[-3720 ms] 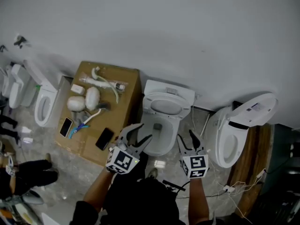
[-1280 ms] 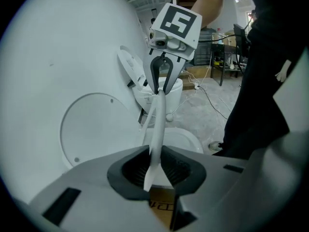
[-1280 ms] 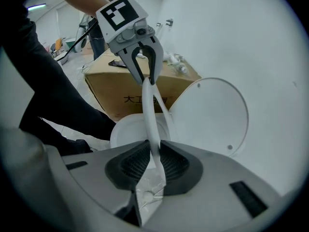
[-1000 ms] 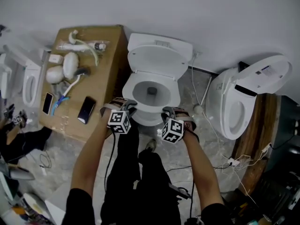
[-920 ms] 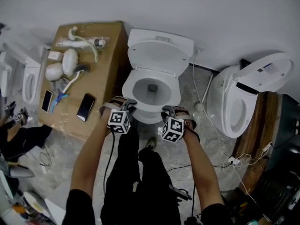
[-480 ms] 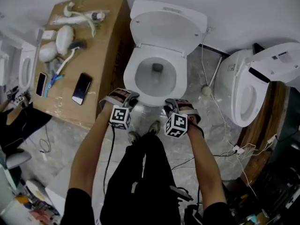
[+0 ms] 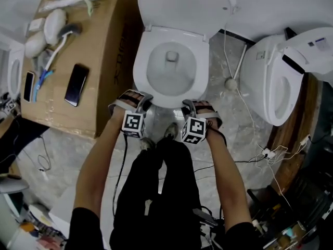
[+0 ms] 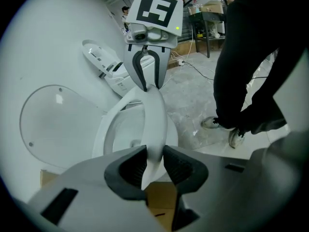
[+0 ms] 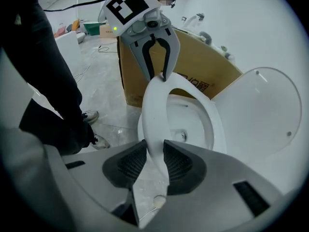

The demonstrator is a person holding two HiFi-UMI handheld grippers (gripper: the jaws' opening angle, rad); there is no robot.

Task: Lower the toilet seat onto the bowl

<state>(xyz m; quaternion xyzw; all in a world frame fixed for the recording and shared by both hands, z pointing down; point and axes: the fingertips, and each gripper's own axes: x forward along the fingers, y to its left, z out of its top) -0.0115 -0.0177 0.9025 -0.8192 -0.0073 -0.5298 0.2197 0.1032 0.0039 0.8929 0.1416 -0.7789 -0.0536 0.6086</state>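
Note:
The white toilet seat [image 7: 141, 72] lies flat on the bowl [image 7: 170, 90], and the lid [image 7: 182, 4] stands raised behind it. My left gripper [image 7: 134, 100] and right gripper [image 7: 196, 107] sit at the seat's front rim, side by side. In the left gripper view the seat's front edge [image 8: 155, 115] runs between my left gripper's [image 8: 154, 166] pads, whose jaws are opening, with a gap showing. In the right gripper view the seat [image 9: 153, 105] passes between my right gripper's [image 9: 150, 164] pads, also opening. Each view shows the other gripper across the rim.
A cardboard box [image 7: 106, 46] stands left of the toilet with a phone [image 7: 75, 85] and brushes on it. Another toilet [image 7: 276, 82] stands at the right, with cables [image 7: 257, 145] on the floor. The person's legs and shoes [image 7: 156, 139] are just in front of the bowl.
The seat stood up against the lid at first and now lies on the bowl. Both grippers have come to its front rim. The view has tilted further down.

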